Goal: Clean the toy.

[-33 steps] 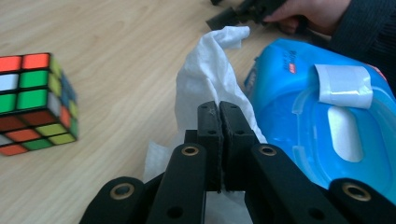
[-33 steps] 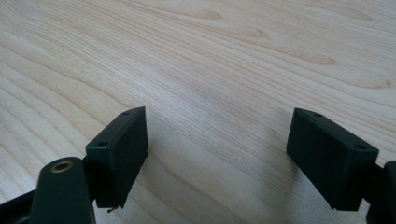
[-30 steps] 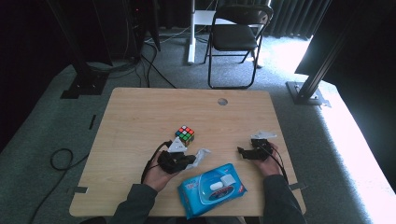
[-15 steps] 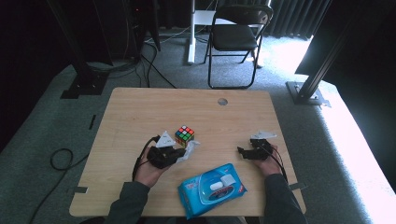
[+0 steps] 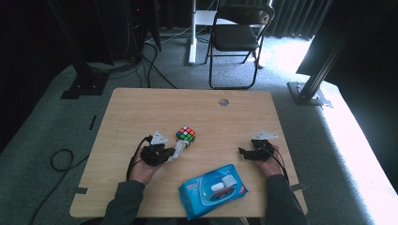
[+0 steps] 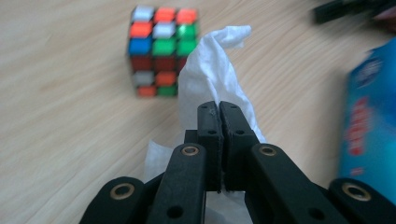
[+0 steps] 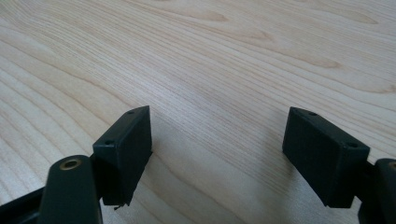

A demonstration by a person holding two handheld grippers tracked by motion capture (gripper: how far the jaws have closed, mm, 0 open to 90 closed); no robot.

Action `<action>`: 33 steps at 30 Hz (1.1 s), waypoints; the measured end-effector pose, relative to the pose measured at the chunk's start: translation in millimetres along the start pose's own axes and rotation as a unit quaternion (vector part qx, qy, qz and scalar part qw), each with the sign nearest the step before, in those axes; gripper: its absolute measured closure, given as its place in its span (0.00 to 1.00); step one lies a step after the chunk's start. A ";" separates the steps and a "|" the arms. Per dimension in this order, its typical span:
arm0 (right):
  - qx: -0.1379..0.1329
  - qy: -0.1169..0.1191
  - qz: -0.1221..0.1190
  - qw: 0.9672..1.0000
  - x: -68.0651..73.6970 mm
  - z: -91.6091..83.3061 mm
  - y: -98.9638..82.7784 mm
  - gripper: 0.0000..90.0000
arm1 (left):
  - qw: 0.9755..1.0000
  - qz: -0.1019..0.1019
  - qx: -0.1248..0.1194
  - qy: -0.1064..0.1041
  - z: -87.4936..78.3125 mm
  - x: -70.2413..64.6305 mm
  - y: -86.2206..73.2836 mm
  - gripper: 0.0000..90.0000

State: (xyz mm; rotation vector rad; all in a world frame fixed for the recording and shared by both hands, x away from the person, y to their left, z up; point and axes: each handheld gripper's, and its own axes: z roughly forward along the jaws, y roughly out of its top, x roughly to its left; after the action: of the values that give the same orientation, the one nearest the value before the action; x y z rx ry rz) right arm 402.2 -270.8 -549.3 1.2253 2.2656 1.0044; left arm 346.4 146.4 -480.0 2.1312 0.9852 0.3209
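Note:
My left gripper is shut on a white wipe, which sticks out crumpled past the jaws. In the high view the left gripper lies on the table just below a colourful puzzle cube, and the wipe reaches up to the cube. The cube stands just ahead and left of the jaws. A blue wipes pack lies near the front edge between my hands. My right gripper rests low over bare wood; its jaws have just closed slightly, stand open, and hold nothing.
The wooden table has a small round hole near its far edge. A folding chair stands behind the table. The pack's edge is right of the left jaws, the right gripper farther off.
My left hand has moved left, away from the pack, carrying the wipe to just below the cube. The right hand has stayed put.

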 end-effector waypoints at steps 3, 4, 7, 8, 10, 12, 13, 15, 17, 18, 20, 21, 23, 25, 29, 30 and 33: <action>0.000 0.000 0.000 1.000 0.0 0.0 0.0 0.26 | 0.999 -0.003 0.024 0.022 8.8 8.8 -8.2 0.98; 0.000 0.000 0.000 1.000 0.0 0.0 0.0 0.26 | 0.999 -0.003 0.030 0.027 11.3 9.6 -9.9 0.97; 0.000 0.000 0.000 1.000 -0.1 0.0 0.0 0.26 | 0.998 0.004 0.050 0.047 19.7 14.0 -16.2 0.91; 0.000 0.000 0.000 1.000 -0.1 0.0 0.0 0.26 | 0.997 0.004 0.055 0.051 21.3 15.1 -17.3 0.89; 0.000 -0.001 0.000 1.000 0.0 0.0 -0.1 0.26 | 0.997 -0.001 0.060 0.057 24.8 18.2 -20.6 0.82; 0.000 0.000 0.000 1.000 0.0 0.0 -0.1 0.26 | 0.996 -0.008 0.068 0.060 27.7 21.2 -23.0 0.73; 0.000 -0.001 0.000 1.000 0.0 0.0 -0.1 0.26 | 0.996 -0.010 0.071 0.057 28.5 22.0 -23.6 0.69; 0.000 0.000 0.000 1.000 0.0 0.0 -0.1 0.26 | 0.996 -0.017 0.073 0.051 30.9 22.5 -24.6 0.62; 0.000 0.000 0.000 1.000 0.0 -0.1 -0.1 0.26 | 0.996 -0.016 0.077 0.045 32.8 22.5 -25.3 0.57; 0.000 -0.001 0.000 1.000 0.1 0.0 -0.1 0.26 | 0.996 -0.014 0.080 0.046 34.1 22.1 -26.1 0.56; 0.000 -0.001 0.000 1.000 0.0 0.0 -0.1 0.26 | 0.996 -0.012 0.080 0.048 34.9 21.9 -26.7 0.55; 0.000 -0.001 0.000 1.000 0.0 0.0 -0.1 0.26 | 0.996 -0.011 0.081 0.048 35.1 21.8 -26.7 0.55; 0.000 -0.001 0.000 1.000 0.1 0.0 -0.1 0.26 | 0.995 -0.004 0.083 0.049 35.7 21.5 -27.0 0.55; 0.000 -0.001 0.000 1.000 0.2 -0.1 -0.2 0.26 | 0.995 -0.005 0.084 0.047 35.5 22.2 -26.8 0.55; 0.000 -0.003 0.003 1.000 1.0 -0.2 -0.2 0.26 | 0.996 -0.007 0.077 0.045 34.8 24.1 -28.7 0.58; 0.001 -0.004 0.004 1.000 1.1 -0.2 -0.2 0.26 | 0.996 -0.003 0.078 0.048 35.0 23.2 -28.6 0.58; 0.002 -0.006 0.005 1.000 1.6 -0.2 0.1 0.26 | 0.994 0.012 0.081 0.066 36.0 19.4 -28.4 0.59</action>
State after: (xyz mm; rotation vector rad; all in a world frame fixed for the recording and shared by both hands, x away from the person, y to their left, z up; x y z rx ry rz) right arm 401.3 -269.5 -549.1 1.2431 2.2546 0.9936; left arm 361.9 153.5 -526.9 2.2935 1.0939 0.4093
